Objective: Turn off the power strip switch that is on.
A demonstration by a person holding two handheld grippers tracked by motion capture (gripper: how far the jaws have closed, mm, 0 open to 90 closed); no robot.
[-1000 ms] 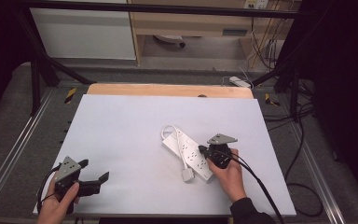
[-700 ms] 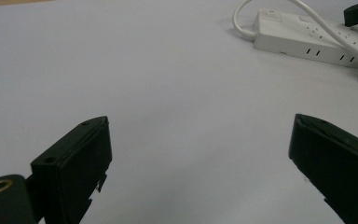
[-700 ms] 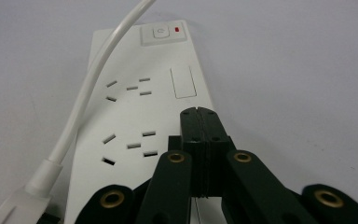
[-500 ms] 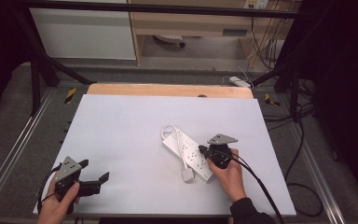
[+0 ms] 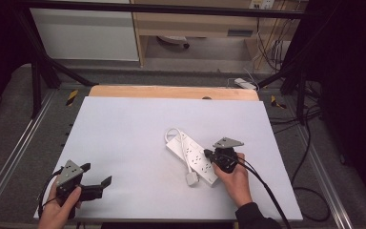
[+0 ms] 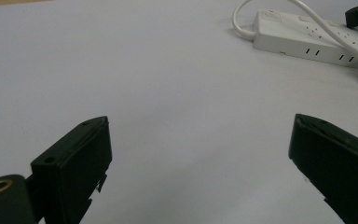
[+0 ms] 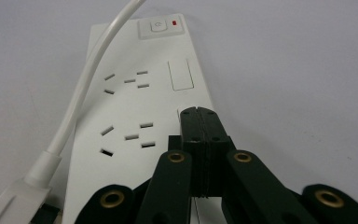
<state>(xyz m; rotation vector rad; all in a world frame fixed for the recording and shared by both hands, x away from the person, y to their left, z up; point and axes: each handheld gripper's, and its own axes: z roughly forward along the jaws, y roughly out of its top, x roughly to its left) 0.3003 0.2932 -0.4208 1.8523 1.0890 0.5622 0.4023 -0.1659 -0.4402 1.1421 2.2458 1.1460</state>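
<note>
The right tool (image 7: 198, 116) is pressed together with nothing between its jaws, poised directly over the power strip (image 5: 193, 155); the strip's long axis is laid diagonally on the worktop (image 5: 124, 129); the left tool (image 5: 96, 186), jaws spread, is held well apart, so the right is nearer.

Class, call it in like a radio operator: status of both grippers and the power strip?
Left gripper open, idle near the table's front-left. Right gripper shut, tips over the white power strip. Its cable lies across it. Nothing in the way.

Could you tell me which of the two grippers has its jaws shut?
The right gripper, shut over the power strip; the left gripper is wide open.
</note>
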